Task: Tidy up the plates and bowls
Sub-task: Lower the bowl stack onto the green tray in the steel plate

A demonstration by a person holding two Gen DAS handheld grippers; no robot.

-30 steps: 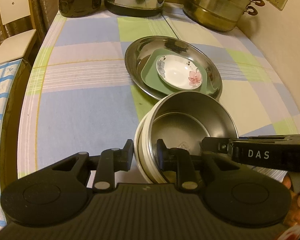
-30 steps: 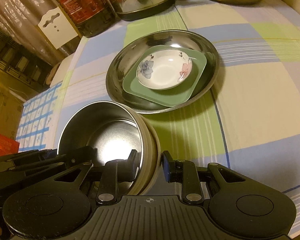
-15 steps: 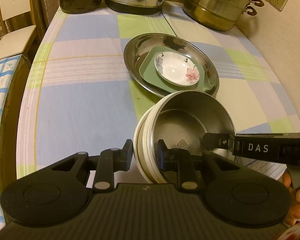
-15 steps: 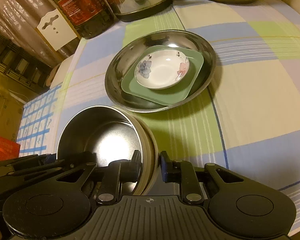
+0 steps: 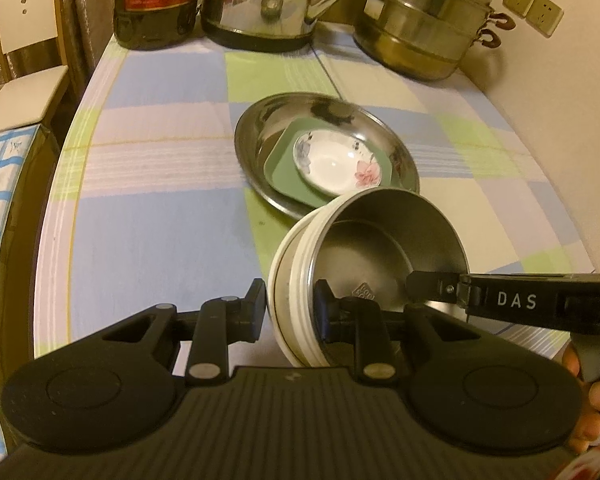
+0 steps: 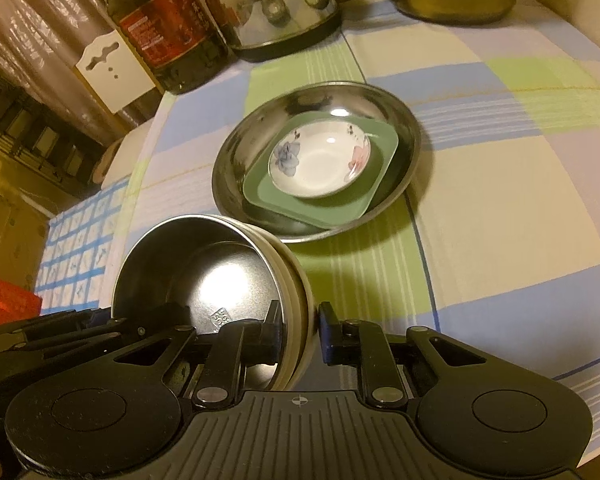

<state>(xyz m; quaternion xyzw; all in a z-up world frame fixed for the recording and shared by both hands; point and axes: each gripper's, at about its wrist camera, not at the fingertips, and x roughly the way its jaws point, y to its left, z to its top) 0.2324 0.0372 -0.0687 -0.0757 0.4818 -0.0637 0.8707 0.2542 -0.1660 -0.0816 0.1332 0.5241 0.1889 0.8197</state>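
Note:
A steel bowl (image 5: 380,248) sits nested in white bowls (image 5: 292,280), and the stack is tilted just above the checked tablecloth. My left gripper (image 5: 290,312) is shut on the stack's left rim, one finger inside the steel bowl and one outside. My right gripper (image 6: 300,332) is shut on the opposite rim of the steel bowl (image 6: 204,272) and white bowls (image 6: 296,280). Beyond the stack, a floral dish (image 5: 332,164) lies on a green square plate (image 5: 284,168) inside a wide steel plate (image 5: 260,140).
An oil bottle (image 5: 156,0), a steel kettle (image 5: 268,0) and a tiered steamer pot (image 5: 424,20) line the table's far edge. A white chair (image 5: 20,40) stands off the far left corner. A wall with sockets (image 5: 536,4) borders the right side.
My right gripper's jaws have narrowed onto the stack's rim. Both views have shifted a little, so more of the kettle and pot shows. The pile of plates has not moved.

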